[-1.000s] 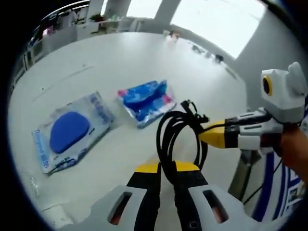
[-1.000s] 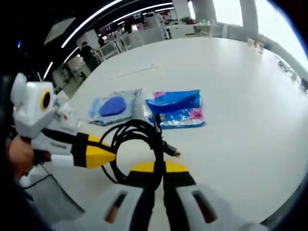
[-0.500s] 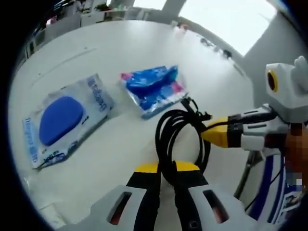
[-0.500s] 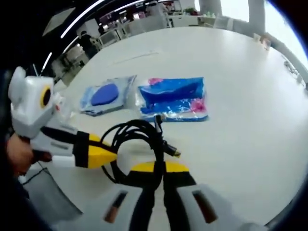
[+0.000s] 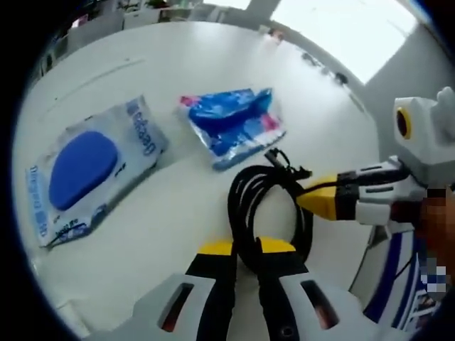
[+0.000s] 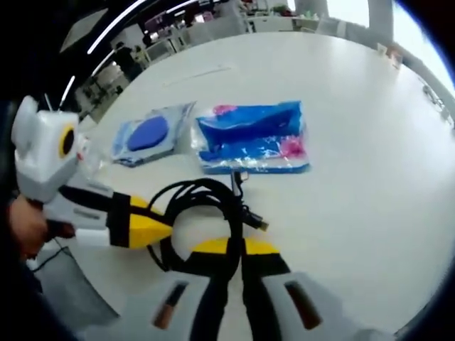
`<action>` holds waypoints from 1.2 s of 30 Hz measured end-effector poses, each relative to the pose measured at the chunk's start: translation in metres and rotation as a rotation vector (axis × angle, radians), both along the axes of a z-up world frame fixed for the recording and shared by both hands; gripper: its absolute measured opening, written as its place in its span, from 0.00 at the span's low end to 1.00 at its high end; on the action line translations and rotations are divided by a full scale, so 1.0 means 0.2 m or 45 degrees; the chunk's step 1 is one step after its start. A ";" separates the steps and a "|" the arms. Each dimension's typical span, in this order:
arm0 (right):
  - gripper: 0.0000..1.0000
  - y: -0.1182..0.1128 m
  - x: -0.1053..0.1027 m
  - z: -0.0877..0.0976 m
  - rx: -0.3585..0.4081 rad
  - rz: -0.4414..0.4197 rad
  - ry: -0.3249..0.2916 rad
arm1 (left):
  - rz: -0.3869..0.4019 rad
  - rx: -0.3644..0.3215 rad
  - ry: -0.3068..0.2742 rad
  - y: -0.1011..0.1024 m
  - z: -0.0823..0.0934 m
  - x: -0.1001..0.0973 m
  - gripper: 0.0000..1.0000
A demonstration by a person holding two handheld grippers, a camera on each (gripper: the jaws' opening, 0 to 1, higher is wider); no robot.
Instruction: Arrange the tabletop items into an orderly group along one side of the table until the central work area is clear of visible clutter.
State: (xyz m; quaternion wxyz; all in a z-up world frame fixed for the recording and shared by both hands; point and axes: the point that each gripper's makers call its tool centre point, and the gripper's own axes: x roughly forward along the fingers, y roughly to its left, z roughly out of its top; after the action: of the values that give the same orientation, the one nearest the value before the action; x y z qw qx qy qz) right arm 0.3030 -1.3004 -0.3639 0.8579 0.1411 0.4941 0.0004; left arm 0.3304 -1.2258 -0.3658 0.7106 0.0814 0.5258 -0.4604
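Black cable [image 5: 266,206], coiled in a loose loop, is what we see first in the left gripper view — our left gripper [image 5: 245,250] has its yellow-tipped jaws closed narrow on the near side of the coil, while the right gripper [image 5: 313,201] comes in from the right and pinches the coil's far side. Beyond it on the white surface [image 5: 213,85] lie a clear packet with a blue oval [image 5: 89,174] and a crumpled blue-and-pink packet [image 5: 231,128], side by side and apart from the cable.

In the right gripper view our right gripper [image 6: 234,250] is closed narrow on the cable [image 6: 202,206], and the left gripper [image 6: 153,231] bites the loop from the left. The plug end [image 6: 252,220] hangs free near the blue-and-pink packet [image 6: 252,138]; the blue-oval packet [image 6: 149,135] sits just left of it.

We judge the risk to be the coil springing open: with two thin pinches on a stiff loop, letting go one side early could let the plug whip into the packets and scatter the group.
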 end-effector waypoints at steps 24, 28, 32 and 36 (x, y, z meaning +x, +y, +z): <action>0.05 -0.01 0.02 -0.02 -0.050 0.044 -0.028 | -0.021 -0.026 -0.056 -0.02 -0.01 0.03 0.10; 0.08 -0.01 0.02 -0.03 -0.057 0.049 -0.030 | -0.027 -0.034 -0.064 -0.02 0.00 0.02 0.11; 0.10 0.00 0.02 -0.03 -0.067 0.052 -0.037 | -0.030 -0.047 -0.070 -0.02 0.00 0.01 0.14; 0.13 0.00 0.02 -0.03 -0.077 0.054 -0.043 | -0.034 -0.056 -0.079 -0.02 0.00 0.01 0.17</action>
State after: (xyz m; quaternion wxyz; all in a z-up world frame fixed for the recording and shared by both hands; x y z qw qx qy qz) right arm 0.3065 -1.2995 -0.3693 0.8698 0.1047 0.4821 0.0061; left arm 0.3325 -1.2301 -0.3654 0.7219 0.0872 0.4921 -0.4787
